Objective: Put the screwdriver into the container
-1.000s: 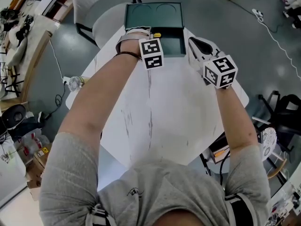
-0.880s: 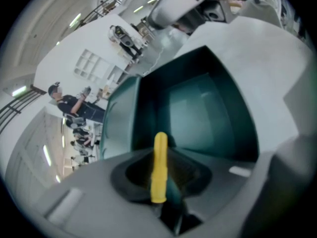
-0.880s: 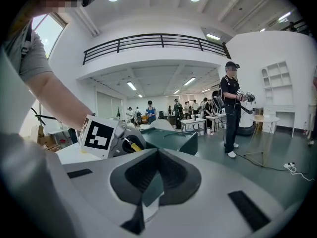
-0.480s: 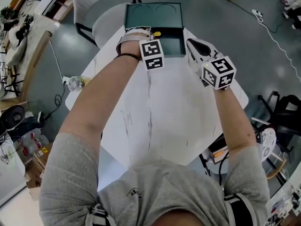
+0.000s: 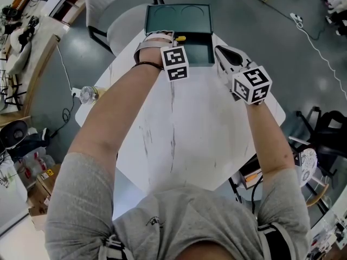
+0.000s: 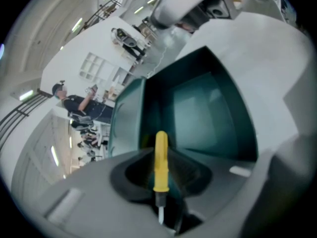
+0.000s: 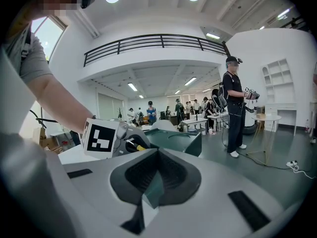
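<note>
Hovering at the open container (image 6: 198, 118), the left gripper (image 6: 161, 217) pinches the screwdriver (image 6: 161, 157) near its tip, with the yellow handle pointing toward the box. Its jaws have just been easing apart. The right gripper (image 7: 146, 197) hangs beside the container over the table (image 5: 184, 129), jaws together and empty.

The right tongs (image 7: 144, 197) stand close together, empty. Beyond, the left tongs (image 7: 130, 145), jaws just opening a little, carry the yellow screwdriver (image 7: 140, 147) just beside the green container (image 7: 178, 139).
</note>
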Action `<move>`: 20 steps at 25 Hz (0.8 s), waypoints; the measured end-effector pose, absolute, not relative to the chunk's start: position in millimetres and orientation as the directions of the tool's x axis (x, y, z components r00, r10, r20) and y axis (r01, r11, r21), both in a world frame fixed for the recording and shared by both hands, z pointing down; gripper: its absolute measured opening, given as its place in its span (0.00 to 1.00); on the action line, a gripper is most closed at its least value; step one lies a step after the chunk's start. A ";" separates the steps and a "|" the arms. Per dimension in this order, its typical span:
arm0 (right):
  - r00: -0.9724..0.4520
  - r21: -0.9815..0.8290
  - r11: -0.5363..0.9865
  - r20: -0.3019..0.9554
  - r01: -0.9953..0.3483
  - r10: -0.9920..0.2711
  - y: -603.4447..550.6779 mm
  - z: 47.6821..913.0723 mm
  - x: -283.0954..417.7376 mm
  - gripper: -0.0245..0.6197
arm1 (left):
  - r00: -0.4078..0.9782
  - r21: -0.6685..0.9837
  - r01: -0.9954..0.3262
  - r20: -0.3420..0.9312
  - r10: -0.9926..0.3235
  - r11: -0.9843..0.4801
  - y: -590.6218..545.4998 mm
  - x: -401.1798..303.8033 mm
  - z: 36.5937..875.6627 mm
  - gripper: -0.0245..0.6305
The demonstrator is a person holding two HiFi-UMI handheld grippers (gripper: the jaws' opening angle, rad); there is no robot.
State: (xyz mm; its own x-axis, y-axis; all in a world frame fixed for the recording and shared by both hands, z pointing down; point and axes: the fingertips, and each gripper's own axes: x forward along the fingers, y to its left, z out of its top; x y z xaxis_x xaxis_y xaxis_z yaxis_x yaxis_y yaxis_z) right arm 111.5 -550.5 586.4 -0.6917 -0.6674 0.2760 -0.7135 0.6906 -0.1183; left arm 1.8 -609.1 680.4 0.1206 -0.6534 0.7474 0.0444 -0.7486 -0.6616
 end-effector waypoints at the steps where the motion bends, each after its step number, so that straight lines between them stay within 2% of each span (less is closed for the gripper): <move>1: -0.692 -0.118 0.691 0.275 -0.713 -0.668 -549.7 586.1 111.1 0.05 | 0.121 -0.664 0.044 0.745 -0.656 -0.746 -608.7 1.1 679.6 0.17; 14: -0.680 -0.096 0.685 0.279 -0.723 -0.678 -534.0 561.5 111.8 0.05 | 0.138 -0.684 0.010 0.723 -0.677 -0.729 -592.3 -8.3 644.1 0.17; 20: -0.666 -0.078 0.675 0.279 -0.734 -0.692 -513.0 535.0 112.2 0.05 | 0.180 -0.694 -0.062 0.699 -0.693 -0.717 -572.1 -18.5 601.2 0.17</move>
